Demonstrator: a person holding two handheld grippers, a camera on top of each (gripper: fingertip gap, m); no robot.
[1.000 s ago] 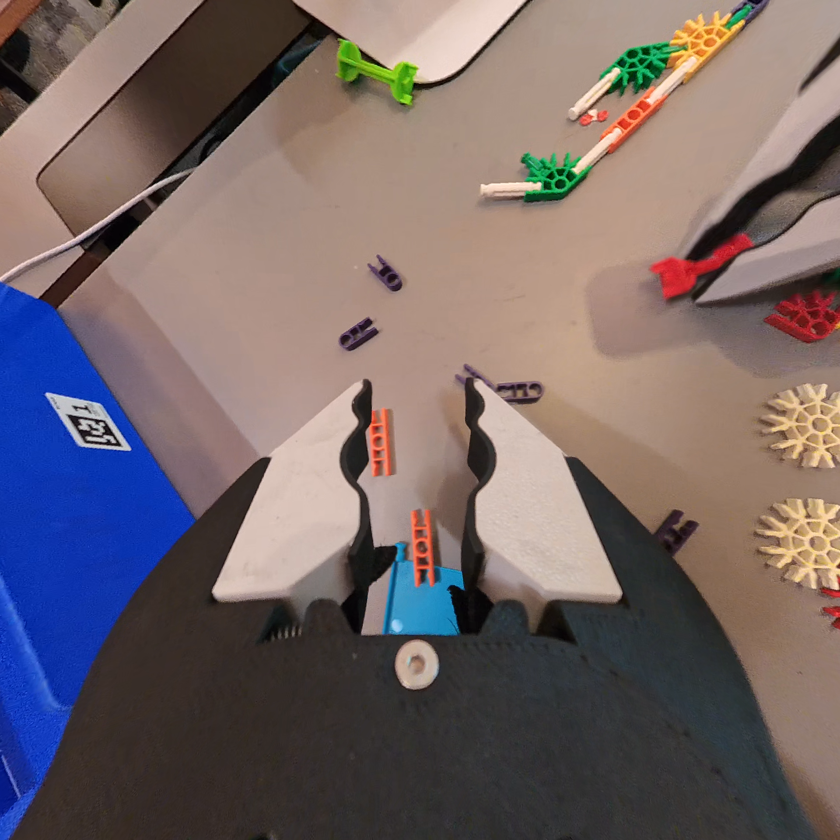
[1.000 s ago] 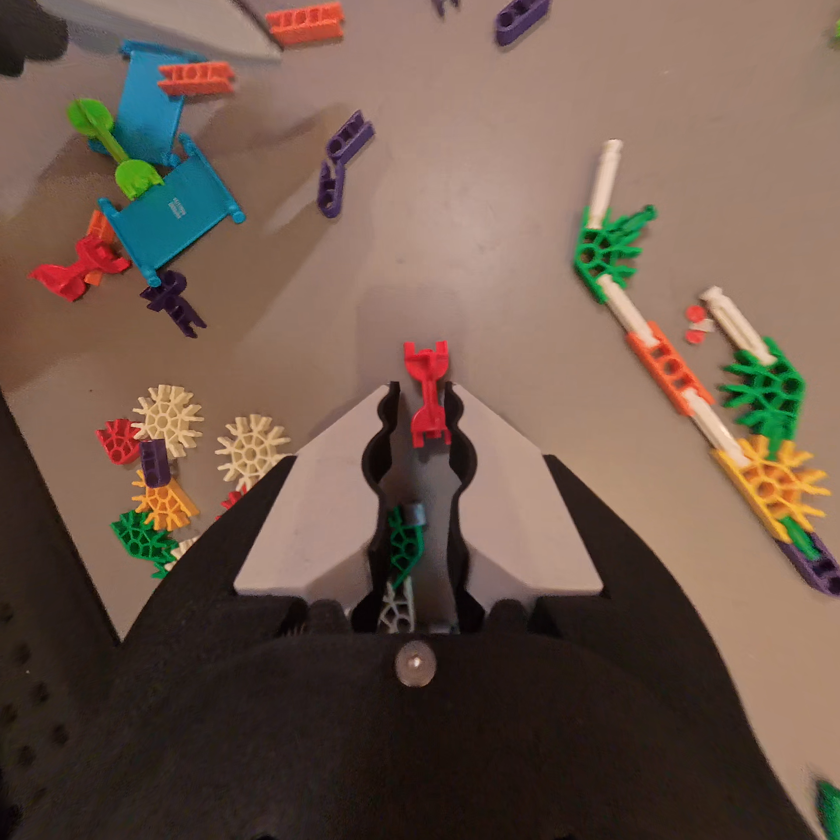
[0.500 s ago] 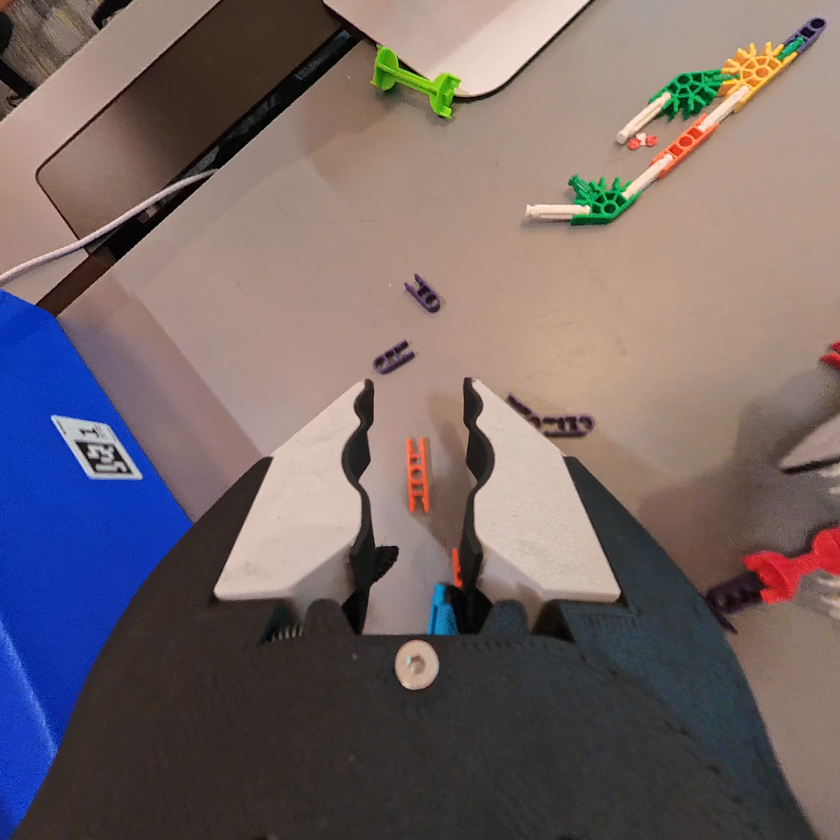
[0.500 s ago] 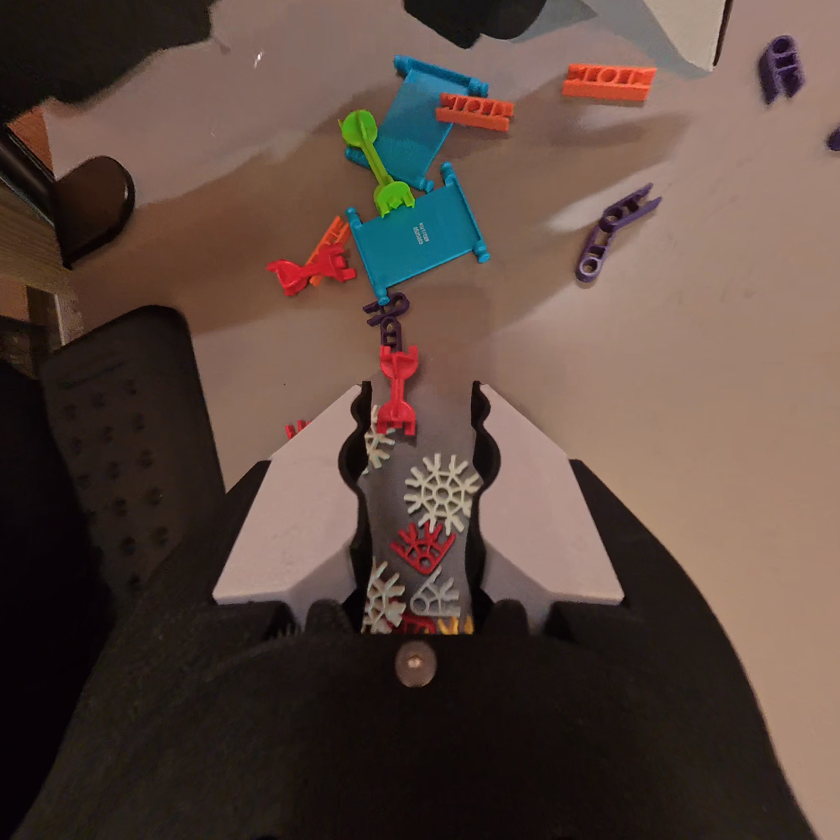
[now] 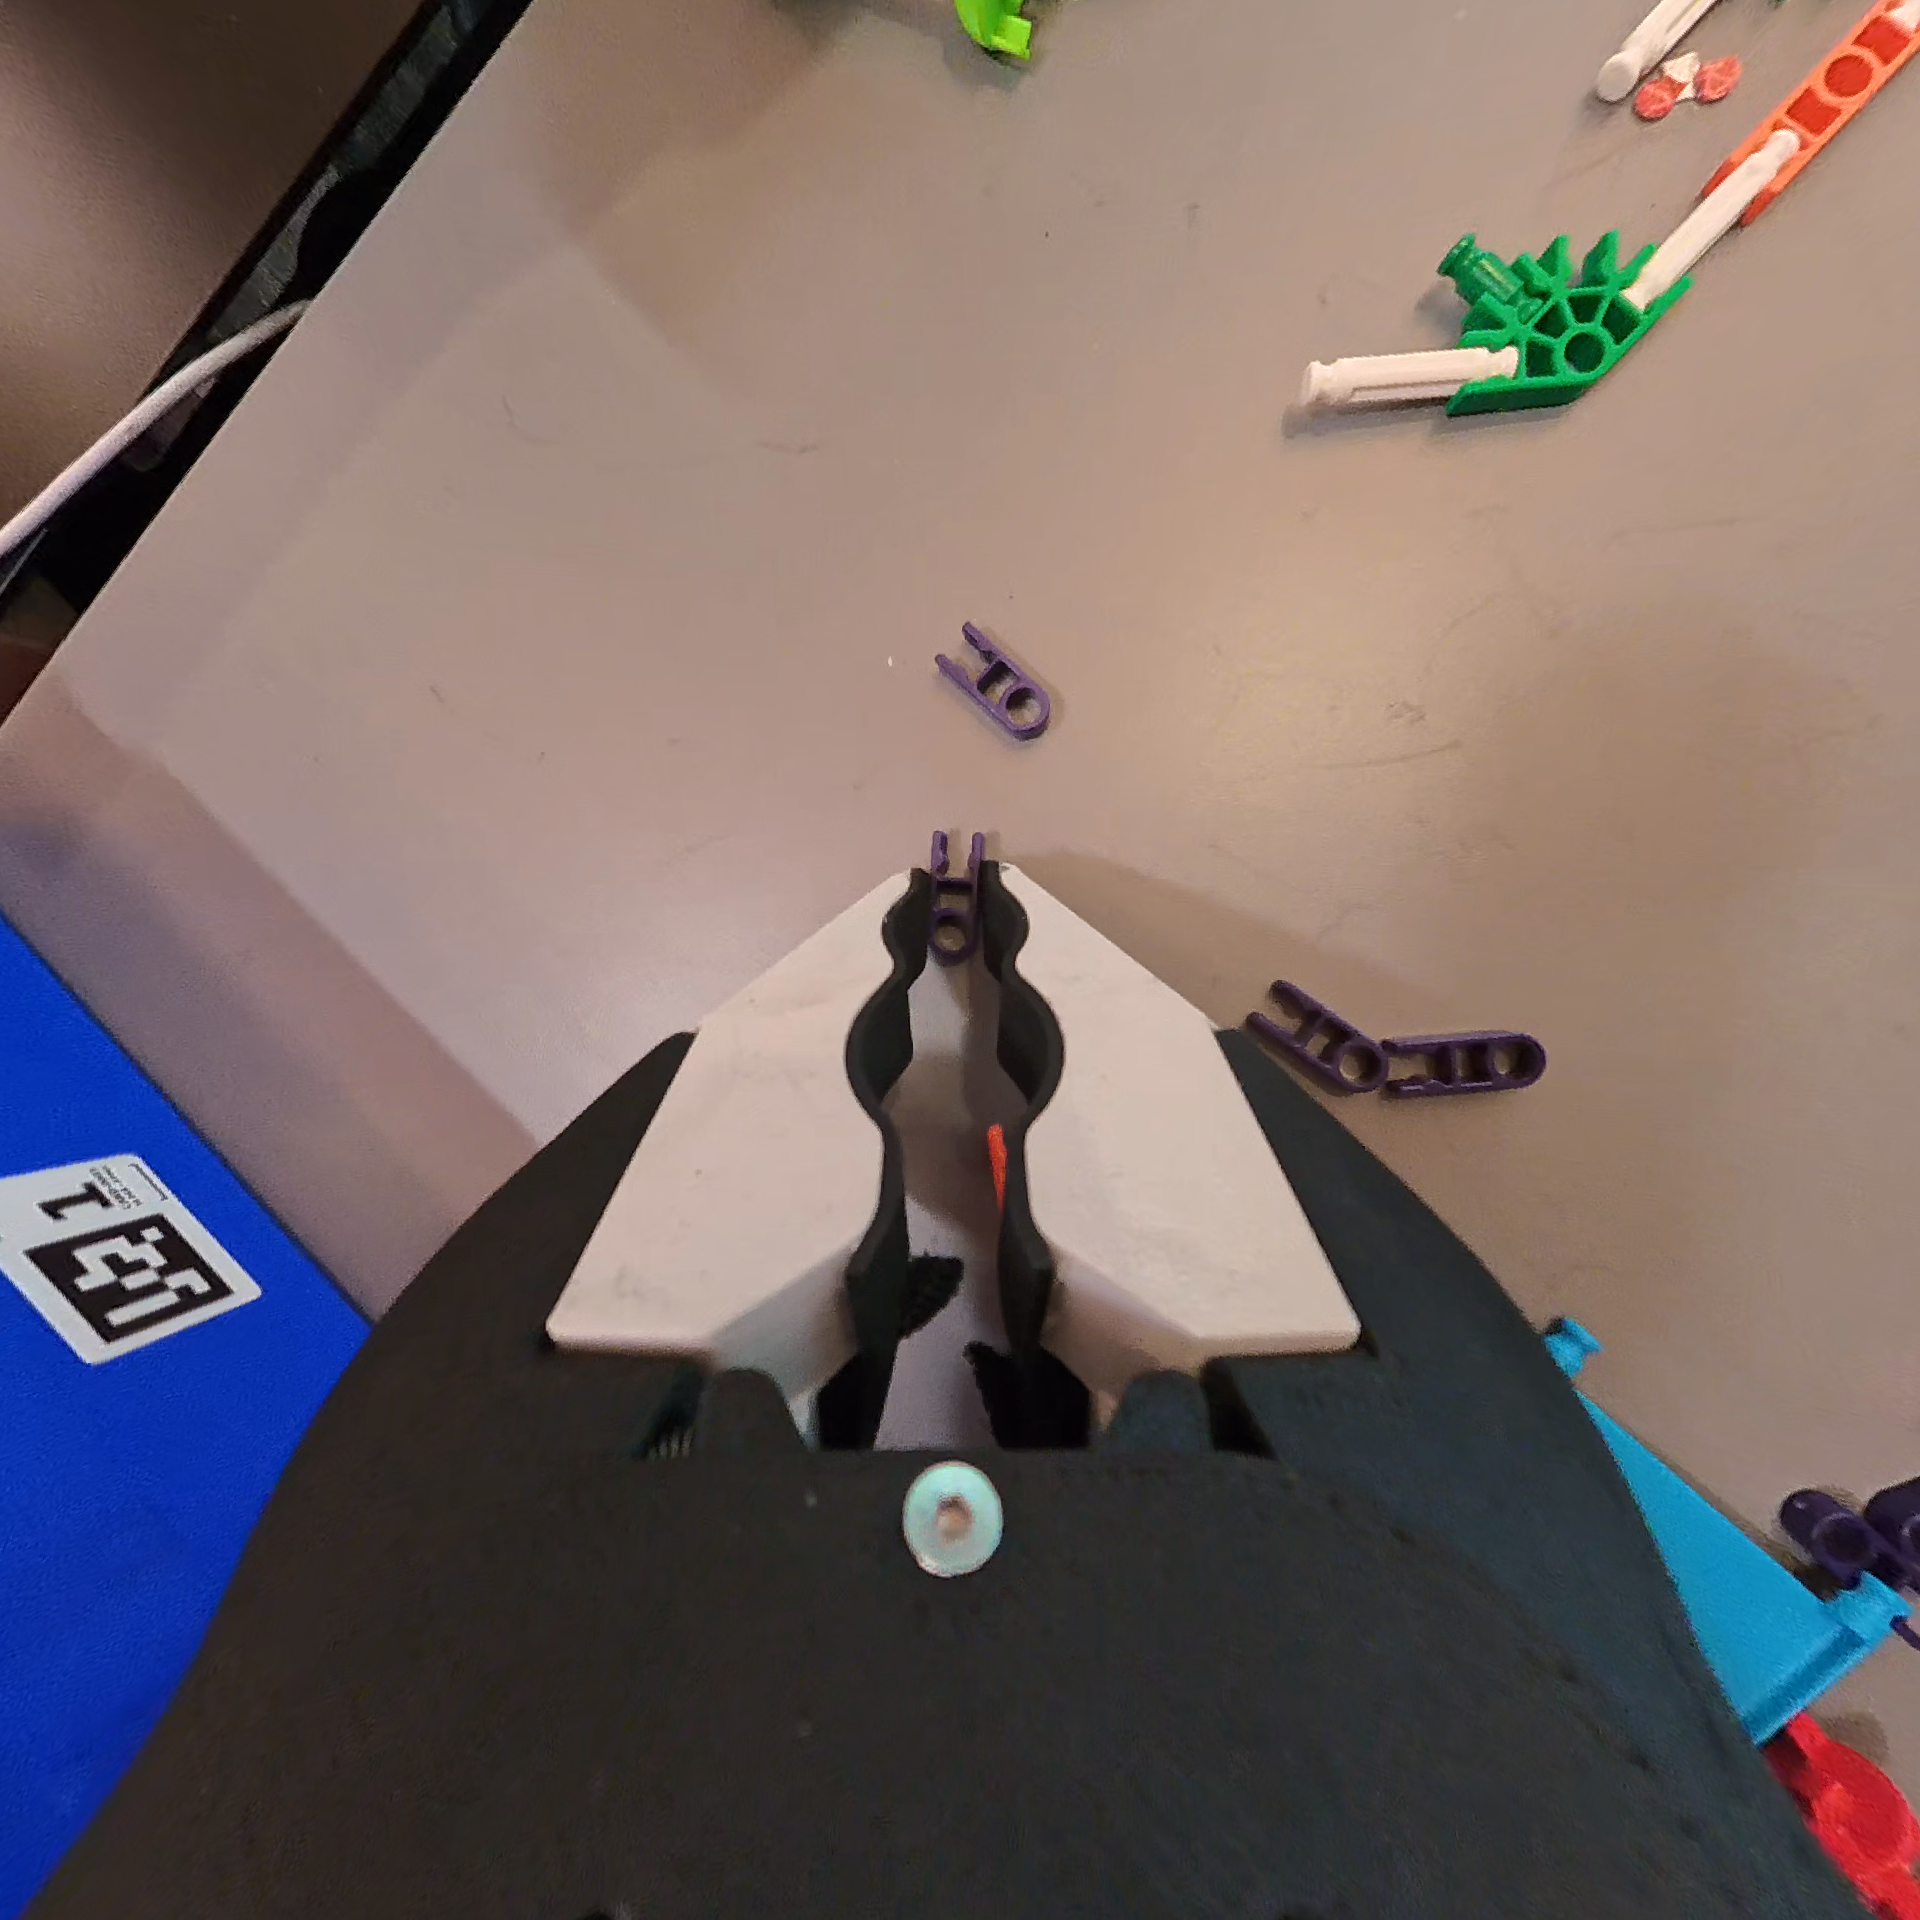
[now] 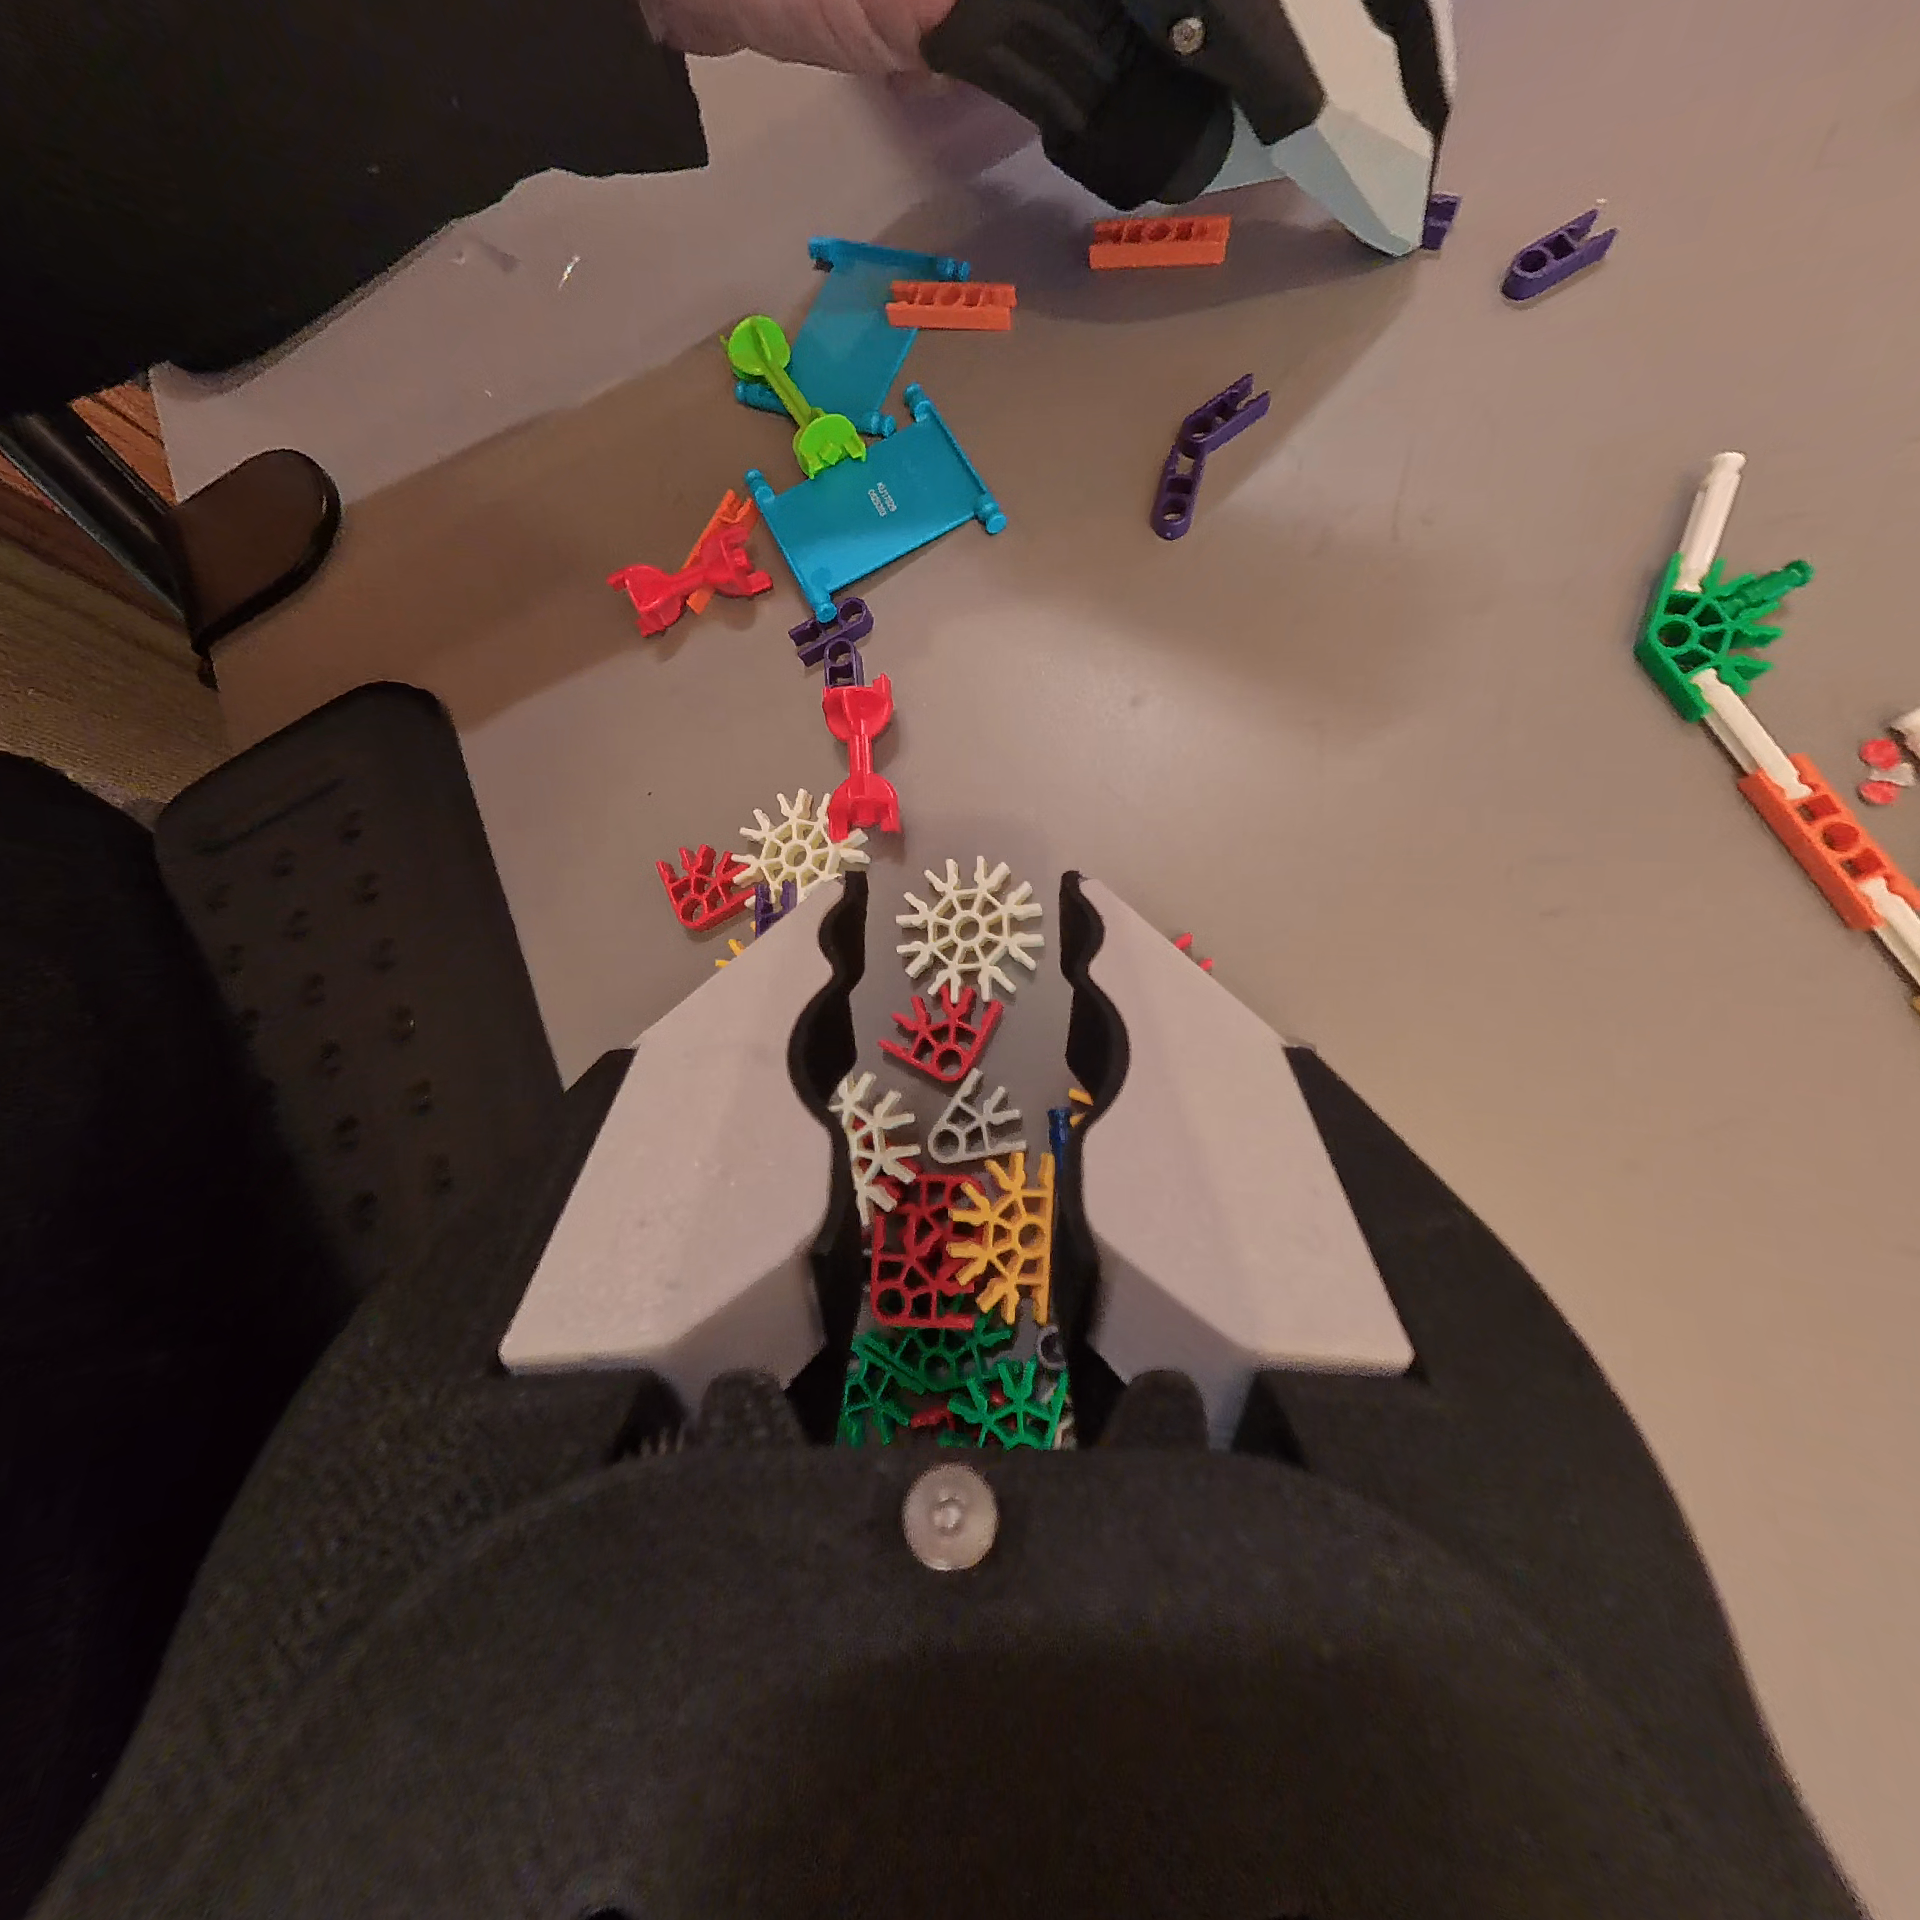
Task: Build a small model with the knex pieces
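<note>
Grey and matte, the tabletop (image 5: 644, 540) is strewn with small plastic construction pieces, with a blue bin bearing a white sticker (image 5: 135, 1455) off its left edge. At the left gripper (image 5: 958, 883) the fingertips are pressed onto a small purple clip-shaped connector (image 5: 954, 902) — its forked end pokes out past the tips. A second loose purple clip connector (image 5: 997, 686) lies just ahead on the table, and a joined pair of purple connectors (image 5: 1397, 1055) sits to the gripper's right. Farther off lies a green fan-shaped connector with white rods (image 5: 1548, 332).

The right gripper (image 6: 964, 894) stands spread and holds nothing — between its fingers a white snowflake-shaped connector (image 6: 968, 927) rests on the table, with a heap of red, yellow, grey and green connectors (image 6: 961, 1226) nearer the camera. A short red rod with forked ends (image 6: 860, 753) lies just ahead of the left fingertip, touching another white snowflake connector (image 6: 798, 854). Beyond it are two turquoise flat panels (image 6: 878, 504) and a lime green rod (image 6: 795, 400).
</note>
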